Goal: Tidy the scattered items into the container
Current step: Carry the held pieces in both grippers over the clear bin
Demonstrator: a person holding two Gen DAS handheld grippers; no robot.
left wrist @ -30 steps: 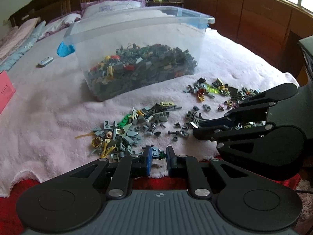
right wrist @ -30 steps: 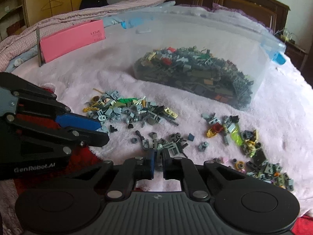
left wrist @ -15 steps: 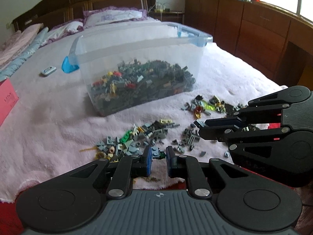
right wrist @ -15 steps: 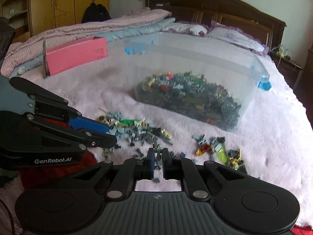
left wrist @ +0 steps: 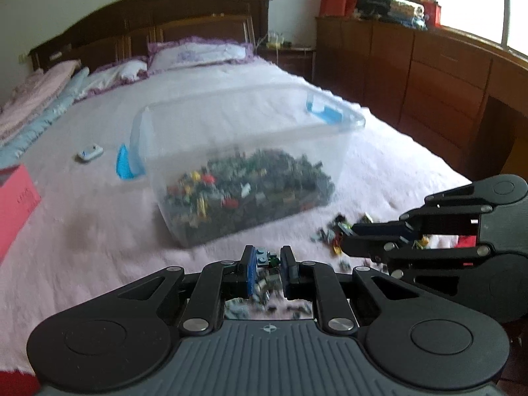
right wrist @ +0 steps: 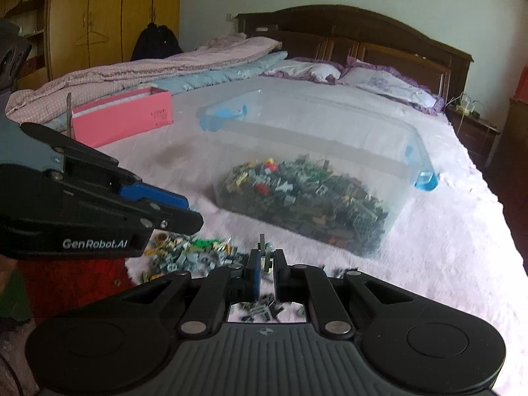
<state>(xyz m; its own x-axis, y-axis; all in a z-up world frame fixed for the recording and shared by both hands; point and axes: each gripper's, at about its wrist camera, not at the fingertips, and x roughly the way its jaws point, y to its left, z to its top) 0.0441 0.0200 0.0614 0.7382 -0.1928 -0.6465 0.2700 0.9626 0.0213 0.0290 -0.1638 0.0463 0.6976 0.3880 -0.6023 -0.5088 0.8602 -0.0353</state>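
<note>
A clear plastic bin [left wrist: 244, 138] [right wrist: 316, 151] with blue handles stands on the pink blanket, its bottom covered in small toy bricks. My left gripper [left wrist: 267, 260] is shut on a small blue-grey brick piece [left wrist: 262, 259], lifted above the blanket short of the bin. My right gripper [right wrist: 265, 260] is shut on a thin grey piece [right wrist: 263, 250] that stands upright between its fingers. Loose bricks [right wrist: 188, 254] [left wrist: 333, 231] lie scattered on the blanket below both grippers. Each gripper shows in the other's view, the right gripper [left wrist: 379, 234] and the left gripper [right wrist: 178, 211].
A pink box [right wrist: 122, 118] [left wrist: 15, 198] lies left of the bin. A small white remote [left wrist: 89, 152] rests on the bed. Pillows [left wrist: 194, 54] and a dark headboard [right wrist: 356, 36] are behind. Wooden cabinets [left wrist: 429, 76] line the right side.
Both grippers have risen from the blanket with their pieces held, and the views have tilted up toward the bin; the scattered bricks have dropped low in the frames.
</note>
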